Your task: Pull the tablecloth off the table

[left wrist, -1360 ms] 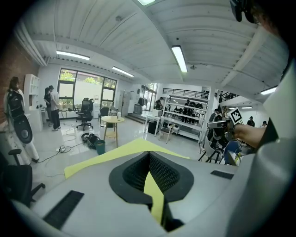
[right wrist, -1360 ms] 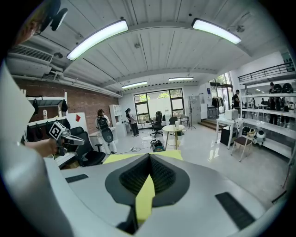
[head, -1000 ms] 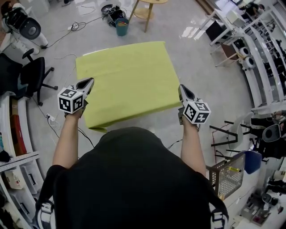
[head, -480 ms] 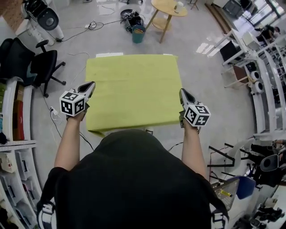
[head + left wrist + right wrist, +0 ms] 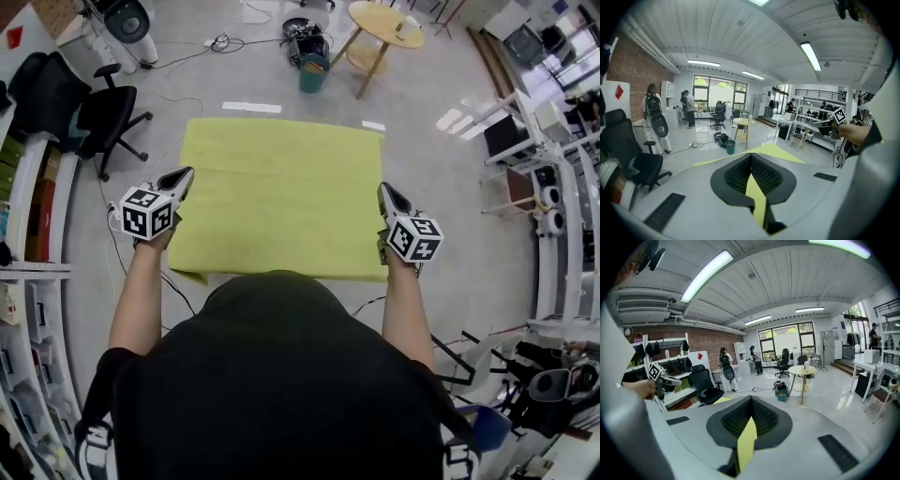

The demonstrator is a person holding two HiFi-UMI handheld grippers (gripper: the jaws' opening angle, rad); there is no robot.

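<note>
The yellow-green tablecloth (image 5: 281, 197) looked skewed from the head view a second ago, and it now lies square to the person, with the office chair (image 5: 105, 111) and round table (image 5: 386, 22) shifted right in that view. It is spread flat just in front of the person. The left gripper (image 5: 184, 174) is clamped on its near left edge and the right gripper (image 5: 383, 190) on its near right edge, each with its jaws pinched tight on a fold of cloth.
</note>
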